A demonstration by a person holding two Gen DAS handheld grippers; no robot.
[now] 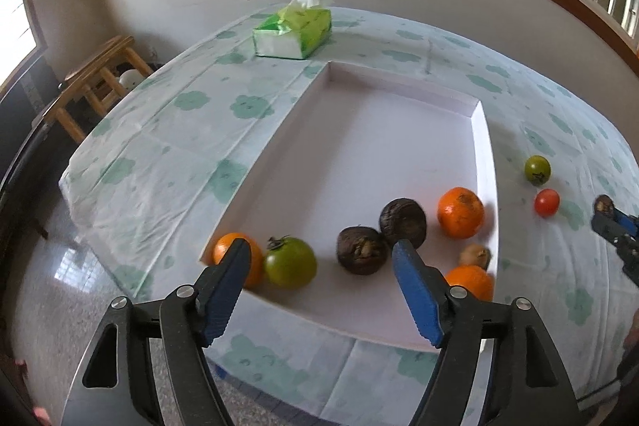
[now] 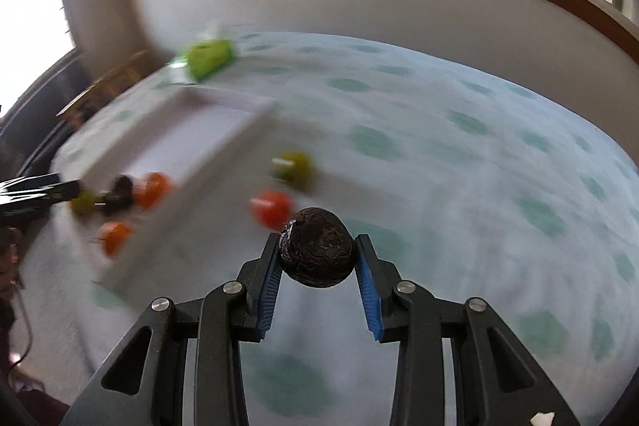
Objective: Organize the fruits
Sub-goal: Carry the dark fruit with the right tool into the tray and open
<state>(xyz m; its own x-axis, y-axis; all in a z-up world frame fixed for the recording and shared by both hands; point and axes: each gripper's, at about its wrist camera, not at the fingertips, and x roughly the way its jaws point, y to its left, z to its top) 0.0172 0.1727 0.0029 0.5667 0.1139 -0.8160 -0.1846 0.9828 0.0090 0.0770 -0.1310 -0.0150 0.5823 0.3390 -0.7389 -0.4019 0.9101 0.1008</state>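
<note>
Right tongs [image 2: 317,258] grip a dark fruit [image 2: 317,246], left tongs [image 1: 321,264] gape empty; next, carry it toward the tray [image 2: 223,142] at ten o'clock.

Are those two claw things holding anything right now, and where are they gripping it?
The right gripper holds a dark wrinkled fruit, pinched at its two sides between the blue pads. The left gripper is open and holds nothing.

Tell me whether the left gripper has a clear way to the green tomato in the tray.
Probably yes. The left gripper is open and holds nothing, and the green tomato lies just ahead of its fingers inside the white tray, uncovered, though an orange crowds its left side.
</note>
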